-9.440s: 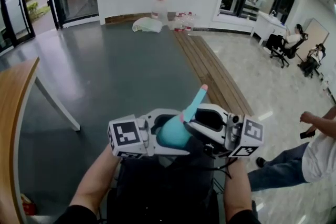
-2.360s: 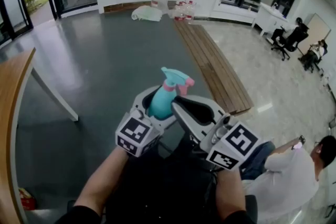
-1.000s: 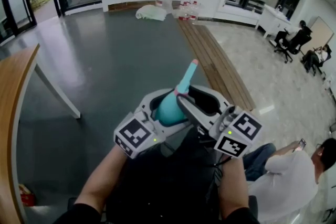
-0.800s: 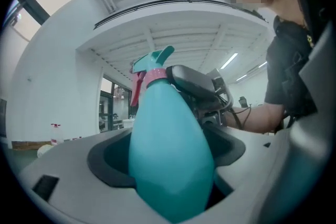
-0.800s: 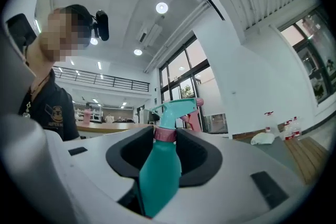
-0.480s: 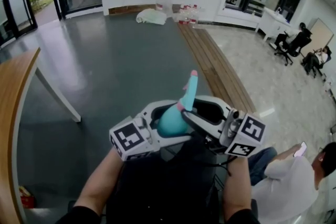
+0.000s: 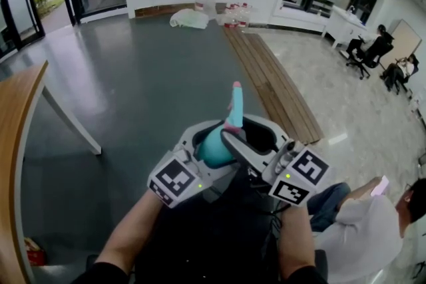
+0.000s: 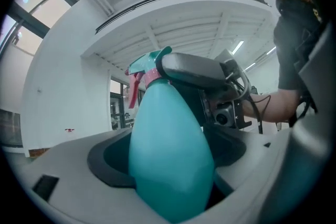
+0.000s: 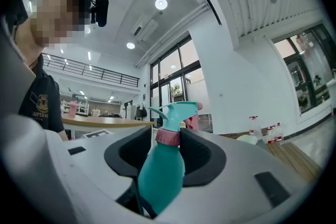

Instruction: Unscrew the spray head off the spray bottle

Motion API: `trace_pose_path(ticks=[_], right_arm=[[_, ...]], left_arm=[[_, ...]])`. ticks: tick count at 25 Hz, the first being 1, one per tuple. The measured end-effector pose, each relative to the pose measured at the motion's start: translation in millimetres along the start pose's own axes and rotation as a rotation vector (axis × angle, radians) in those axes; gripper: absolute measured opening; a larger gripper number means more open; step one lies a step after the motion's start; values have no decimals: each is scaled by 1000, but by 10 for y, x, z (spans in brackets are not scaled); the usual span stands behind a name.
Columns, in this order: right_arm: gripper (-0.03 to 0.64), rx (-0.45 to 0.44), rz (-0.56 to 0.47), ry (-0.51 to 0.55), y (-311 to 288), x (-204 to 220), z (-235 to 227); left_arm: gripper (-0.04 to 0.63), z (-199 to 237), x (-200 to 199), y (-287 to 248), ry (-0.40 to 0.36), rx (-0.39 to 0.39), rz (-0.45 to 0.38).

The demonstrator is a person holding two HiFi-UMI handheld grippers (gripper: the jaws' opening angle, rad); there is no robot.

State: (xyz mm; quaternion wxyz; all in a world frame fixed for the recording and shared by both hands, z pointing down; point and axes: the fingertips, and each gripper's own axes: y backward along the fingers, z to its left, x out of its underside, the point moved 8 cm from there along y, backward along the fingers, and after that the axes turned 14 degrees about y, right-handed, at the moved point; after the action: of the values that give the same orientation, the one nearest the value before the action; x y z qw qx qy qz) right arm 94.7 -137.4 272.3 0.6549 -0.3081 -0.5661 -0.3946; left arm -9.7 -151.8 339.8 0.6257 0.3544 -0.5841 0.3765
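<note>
Nozzle (image 7: 234,105) swung upright; right tool (image 9: 168,140) just opened round collar (image 9: 168,136); left tool (image 8: 168,160) clamps bottle (image 8: 169,134).

Open floor (image 7: 133,70) lies ahead; wooden table (image 7: 16,130) flanks left, seated person (image 7: 376,223) right.

one spray bottle (image 7: 213,148), two grippers (left gripper (image 7: 202,143), right gripper (image 7: 247,136)), one wooden table (image 7: 16,116), three people sitting around (image 7: 370,44) (image 7: 402,68) (image 7: 373,223)

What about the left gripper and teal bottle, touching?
Touching: the left gripper clamps the teal bottle; its own view shows both jaws pressing the body.
</note>
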Motion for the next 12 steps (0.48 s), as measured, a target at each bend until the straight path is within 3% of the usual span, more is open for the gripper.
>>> trace_pose_path(ticks=[6,12], right_arm=[[144,12,12,-3,71,27,-64],[143,38,-58,-13,109,-75,-145]], left_arm=[[413,-28,47,-55,-4,17,17],[413,-26,67,-68,35,-8,31]])
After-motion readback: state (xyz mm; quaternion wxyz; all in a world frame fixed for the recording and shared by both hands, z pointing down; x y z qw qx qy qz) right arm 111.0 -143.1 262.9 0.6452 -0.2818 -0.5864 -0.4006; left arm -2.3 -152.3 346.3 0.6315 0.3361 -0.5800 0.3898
